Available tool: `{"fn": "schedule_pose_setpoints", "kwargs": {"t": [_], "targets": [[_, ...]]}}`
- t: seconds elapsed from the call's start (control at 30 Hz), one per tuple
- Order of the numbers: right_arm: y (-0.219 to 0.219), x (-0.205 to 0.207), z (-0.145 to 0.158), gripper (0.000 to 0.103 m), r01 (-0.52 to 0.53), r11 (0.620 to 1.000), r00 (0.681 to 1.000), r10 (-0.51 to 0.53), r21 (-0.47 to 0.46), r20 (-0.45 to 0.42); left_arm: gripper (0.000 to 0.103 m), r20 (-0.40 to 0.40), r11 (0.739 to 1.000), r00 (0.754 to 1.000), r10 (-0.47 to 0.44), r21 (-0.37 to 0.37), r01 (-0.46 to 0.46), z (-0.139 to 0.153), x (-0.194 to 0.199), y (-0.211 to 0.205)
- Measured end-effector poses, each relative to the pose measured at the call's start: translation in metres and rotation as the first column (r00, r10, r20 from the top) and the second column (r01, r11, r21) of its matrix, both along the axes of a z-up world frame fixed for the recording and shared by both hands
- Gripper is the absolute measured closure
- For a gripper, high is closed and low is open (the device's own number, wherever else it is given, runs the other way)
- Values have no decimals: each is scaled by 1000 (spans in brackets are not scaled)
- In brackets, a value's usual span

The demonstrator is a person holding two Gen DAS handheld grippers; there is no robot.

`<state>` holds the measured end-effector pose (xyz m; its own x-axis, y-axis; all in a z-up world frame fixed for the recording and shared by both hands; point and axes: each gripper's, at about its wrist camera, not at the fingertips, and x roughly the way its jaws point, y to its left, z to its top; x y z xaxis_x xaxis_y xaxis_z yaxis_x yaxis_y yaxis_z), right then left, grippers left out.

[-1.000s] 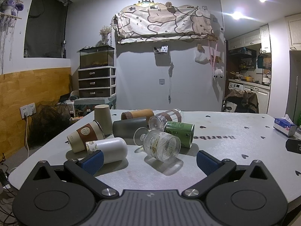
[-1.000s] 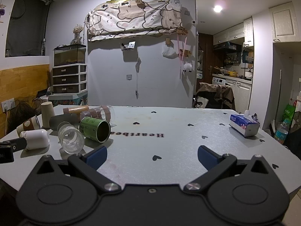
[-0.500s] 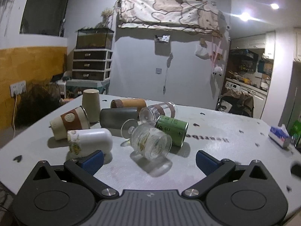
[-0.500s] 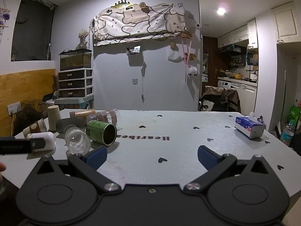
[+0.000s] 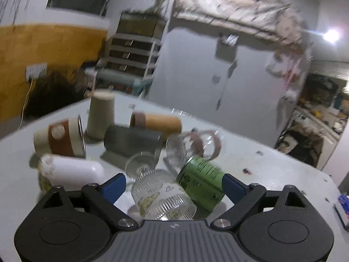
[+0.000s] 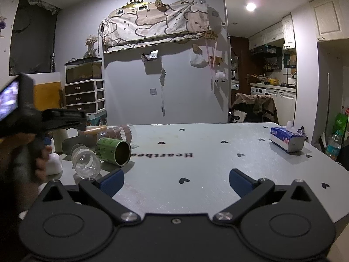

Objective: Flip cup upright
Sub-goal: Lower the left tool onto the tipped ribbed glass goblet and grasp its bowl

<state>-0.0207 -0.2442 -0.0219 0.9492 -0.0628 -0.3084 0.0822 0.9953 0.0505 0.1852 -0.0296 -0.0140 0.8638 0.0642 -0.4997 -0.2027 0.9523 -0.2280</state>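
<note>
Table (image 6: 196,163) lettering ahead of right claw (image 6: 176,178), read inverted: "Heartbea". Left claw (image 5: 173,182) tilted, spread wide, empty, straddling toppled ribbed glass (image 5: 162,196) and green can (image 5: 200,182). Right claw level, wide open, empty.

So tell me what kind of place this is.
Most likely a lived-in home, an open dining and kitchen area. The grey table has a tissue box on it, kitchen cabinets and a washing machine stand at the right, and a drawer unit sits by the wall.

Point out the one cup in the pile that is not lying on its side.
The plain beige cup at the back left stands on its mouth, base up. Every other cup around it lies tipped over.
</note>
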Motion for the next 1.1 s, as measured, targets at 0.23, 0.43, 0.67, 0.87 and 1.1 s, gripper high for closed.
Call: {"fn": "schedule_pose_setpoints", "kwargs": {"t": [0.23, 0.43, 0.67, 0.87, 1.1], "targets": [[-14, -3, -3, 0, 16, 1000, 1000, -16, 26, -1, 11, -187, 991, 978, 96, -71, -110, -33, 35, 7], [-19, -1, -7, 0, 19, 999, 1000, -18, 45, -11, 20, -205, 985, 970, 133, -86, -153, -40, 41, 12], [-18, -1, -8, 0, 16, 999, 1000, -15, 49, -12, 25, -224, 986, 972, 67, -135, -99, -40, 41, 16], [-16, 2, -9, 0, 13, 998, 1000, -12, 54, -14, 26, -213, 995, 977, -30, -103, 8, -42, 8, 14], [-11, 4, -8, 0, -7, 998, 1000, 8, 67, -12, 26, -212, 979, 956, -203, -37, 200, -43, -46, 0]]}}
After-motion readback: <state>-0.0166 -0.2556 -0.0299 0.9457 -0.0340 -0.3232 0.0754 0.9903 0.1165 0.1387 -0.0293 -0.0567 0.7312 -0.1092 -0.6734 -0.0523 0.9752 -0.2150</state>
